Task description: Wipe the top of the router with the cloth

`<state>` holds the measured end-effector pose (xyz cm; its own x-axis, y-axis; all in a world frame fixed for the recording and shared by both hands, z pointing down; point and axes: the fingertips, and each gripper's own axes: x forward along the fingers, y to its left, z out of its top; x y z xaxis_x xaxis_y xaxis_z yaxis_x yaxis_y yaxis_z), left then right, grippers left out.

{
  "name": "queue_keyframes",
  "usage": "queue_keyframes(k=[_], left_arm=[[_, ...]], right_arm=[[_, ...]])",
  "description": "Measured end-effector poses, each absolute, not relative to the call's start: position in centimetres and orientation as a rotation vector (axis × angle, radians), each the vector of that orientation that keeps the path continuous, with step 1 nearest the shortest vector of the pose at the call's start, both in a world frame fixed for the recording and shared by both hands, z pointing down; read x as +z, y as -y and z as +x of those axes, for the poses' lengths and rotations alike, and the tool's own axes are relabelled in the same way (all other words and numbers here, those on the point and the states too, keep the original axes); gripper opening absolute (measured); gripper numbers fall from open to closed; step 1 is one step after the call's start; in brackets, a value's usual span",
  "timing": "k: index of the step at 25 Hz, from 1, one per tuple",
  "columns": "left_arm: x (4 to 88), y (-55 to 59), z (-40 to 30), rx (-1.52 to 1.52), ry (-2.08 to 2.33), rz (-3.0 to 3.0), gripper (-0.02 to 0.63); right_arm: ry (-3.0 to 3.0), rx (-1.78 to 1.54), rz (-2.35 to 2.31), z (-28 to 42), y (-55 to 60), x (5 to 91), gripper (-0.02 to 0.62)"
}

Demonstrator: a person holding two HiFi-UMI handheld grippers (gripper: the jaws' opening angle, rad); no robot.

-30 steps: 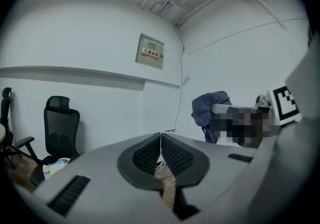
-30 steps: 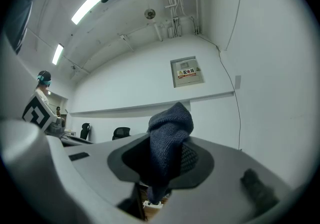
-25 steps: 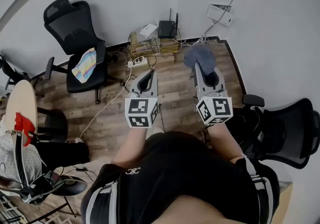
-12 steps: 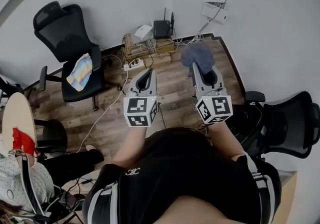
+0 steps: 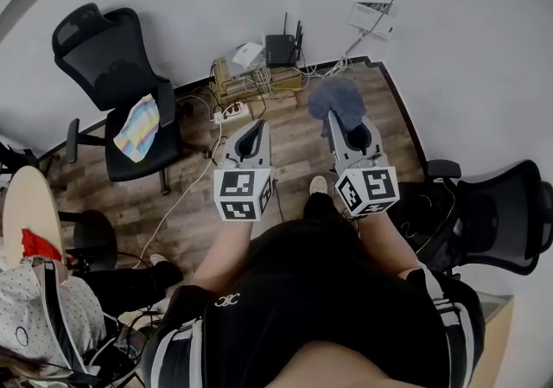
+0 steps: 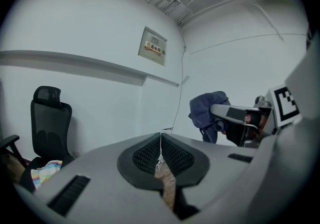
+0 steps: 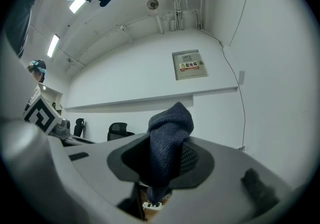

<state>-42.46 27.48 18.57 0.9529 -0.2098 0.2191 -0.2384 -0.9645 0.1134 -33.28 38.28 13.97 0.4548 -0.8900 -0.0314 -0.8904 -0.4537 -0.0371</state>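
Since a second ago my shoe [image 5: 318, 185] has come into the head view and the chairs have slid outward: I'm stepping toward the corner, both claws carried ahead at about the same spacing. No wiping yet, this is just the approach.

Right gripper [image 5: 348, 125] is clamped on the cloth [image 5: 337, 97]. It's dark blue-grey, soft, knit-looking, bunched in a lump above the tips with a tail hanging below the ribbed pads [image 7: 196, 160].

Left gripper [image 6: 161, 152] has its jaws pressed together on nothing, only a pale seam between the black dimpled pads.

The router [image 5: 280, 50] is a small black box with two thin upright antennas. It sits against the white wall among tangled cables, well apart from the cloth. Its top looks flat and hard, so it should wipe easily, though the antennas may snag the knit.
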Motion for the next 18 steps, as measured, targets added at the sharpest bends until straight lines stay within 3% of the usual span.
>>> queue_keyframes(k=[18], left_arm=[[18.4, -20.9, -32.7, 0.371, 0.45, 2.984, 0.015]], right_arm=[[-1.661, -0.007, -2.553, -21.6, -31.5, 15.1, 0.11]])
